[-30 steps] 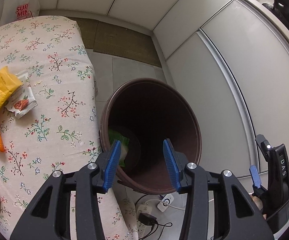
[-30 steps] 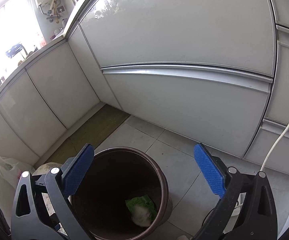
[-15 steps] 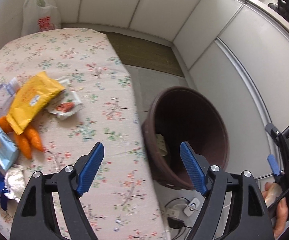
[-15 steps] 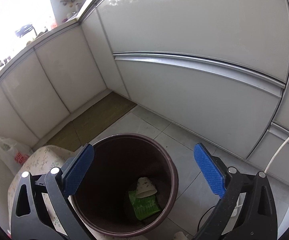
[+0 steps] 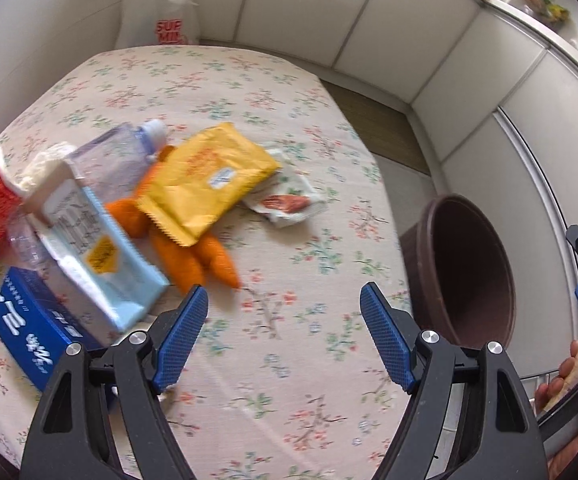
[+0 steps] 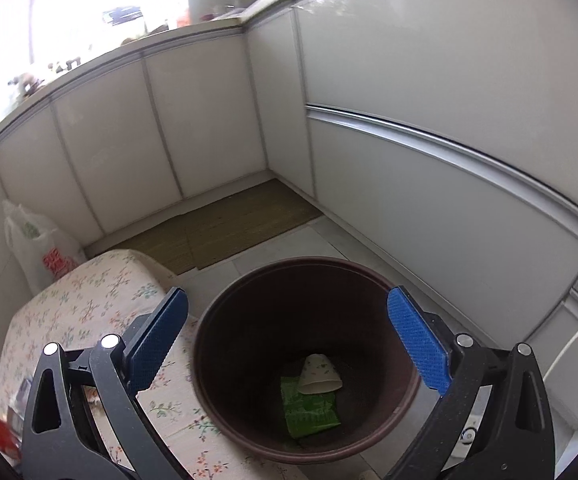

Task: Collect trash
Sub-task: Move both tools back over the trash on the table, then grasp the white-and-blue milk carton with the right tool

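White-panelled room, floral tablecloth (image 5: 281,80) under my left gripper (image 5: 281,320): jaws wide, empty. Ahead lie yellow snack bag (image 5: 209,184), carrots (image 5: 213,260), small wrapper (image 5: 289,202), light blue pouch (image 5: 97,256). My right gripper (image 6: 289,344), jaws wide, empty, over brown bin (image 6: 217,400) beside table; paper cup (image 6: 319,374), green wrapper (image 6: 309,410) inside.

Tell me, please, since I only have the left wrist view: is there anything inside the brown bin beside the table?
Observer: Yes, a green wrapper lies flat on the bottom of the brown bin.
Operator: Is anything else in there?
Observer: A white paper cup lies on its side, overlapping the wrapper's upper edge.
Operator: Is the right tool carrying anything?
Observer: No, the right tool is open and empty, pointed at the bin.
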A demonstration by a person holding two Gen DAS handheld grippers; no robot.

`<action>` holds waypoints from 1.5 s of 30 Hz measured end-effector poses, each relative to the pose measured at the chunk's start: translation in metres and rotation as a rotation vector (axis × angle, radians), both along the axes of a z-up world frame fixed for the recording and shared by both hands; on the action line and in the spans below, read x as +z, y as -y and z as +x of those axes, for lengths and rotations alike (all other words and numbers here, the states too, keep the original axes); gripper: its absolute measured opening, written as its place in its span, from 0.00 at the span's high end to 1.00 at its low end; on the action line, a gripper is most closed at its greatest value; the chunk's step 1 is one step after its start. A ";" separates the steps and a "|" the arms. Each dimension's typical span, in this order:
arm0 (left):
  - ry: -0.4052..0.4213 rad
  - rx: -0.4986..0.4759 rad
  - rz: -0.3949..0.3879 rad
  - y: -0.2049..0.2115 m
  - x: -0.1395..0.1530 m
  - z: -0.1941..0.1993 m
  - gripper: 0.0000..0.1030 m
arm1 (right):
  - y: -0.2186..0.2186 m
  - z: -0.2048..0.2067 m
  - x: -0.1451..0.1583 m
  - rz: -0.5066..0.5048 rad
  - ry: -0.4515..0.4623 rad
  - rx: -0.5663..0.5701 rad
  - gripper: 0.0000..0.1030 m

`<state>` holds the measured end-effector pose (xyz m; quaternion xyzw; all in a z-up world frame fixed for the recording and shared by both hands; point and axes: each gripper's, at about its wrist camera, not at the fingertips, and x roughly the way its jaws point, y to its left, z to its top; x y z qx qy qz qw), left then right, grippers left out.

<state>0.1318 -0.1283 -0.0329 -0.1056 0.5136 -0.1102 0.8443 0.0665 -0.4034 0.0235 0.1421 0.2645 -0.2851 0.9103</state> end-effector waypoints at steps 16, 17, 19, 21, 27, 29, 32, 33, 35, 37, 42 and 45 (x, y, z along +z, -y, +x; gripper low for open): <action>-0.007 0.230 0.023 -0.130 0.005 -0.027 0.26 | -0.138 0.041 -0.015 -0.168 -0.079 0.451 0.07; -0.012 0.248 0.019 -0.139 0.004 -0.030 0.26 | -0.148 0.043 -0.018 -0.179 -0.087 0.487 0.07; -0.020 0.284 0.008 -0.155 0.003 -0.037 0.26 | -0.170 0.047 -0.023 -0.193 -0.102 0.558 0.07; -0.033 0.318 -0.016 -0.172 0.001 -0.046 0.26 | -0.189 0.053 -0.028 -0.179 -0.118 0.630 0.07; -0.089 0.408 -0.102 -0.209 -0.011 -0.061 0.26 | -0.230 0.060 -0.036 -0.208 -0.139 0.749 0.07; -0.089 0.441 -0.109 -0.222 -0.014 -0.065 0.26 | -0.243 0.063 -0.037 -0.209 -0.155 0.808 0.07; -0.109 0.492 -0.131 -0.240 -0.021 -0.069 0.26 | -0.267 0.073 -0.046 -0.218 -0.203 0.911 0.07; -0.120 0.510 -0.148 -0.246 -0.023 -0.069 0.26 | -0.274 0.076 -0.050 -0.220 -0.222 0.943 0.07; -0.145 0.548 -0.201 -0.260 -0.029 -0.073 0.26 | -0.292 0.083 -0.060 -0.231 -0.267 1.008 0.07; -0.156 0.567 -0.231 -0.267 -0.032 -0.076 0.26 | -0.309 0.088 -0.069 -0.250 -0.306 1.056 0.07; -0.160 0.583 -0.256 -0.276 -0.033 -0.082 0.26 | -0.344 0.091 -0.080 -0.262 -0.350 1.143 0.07; -0.171 0.601 -0.267 -0.283 -0.035 -0.087 0.26 | -0.362 0.090 -0.082 -0.301 -0.361 1.175 0.07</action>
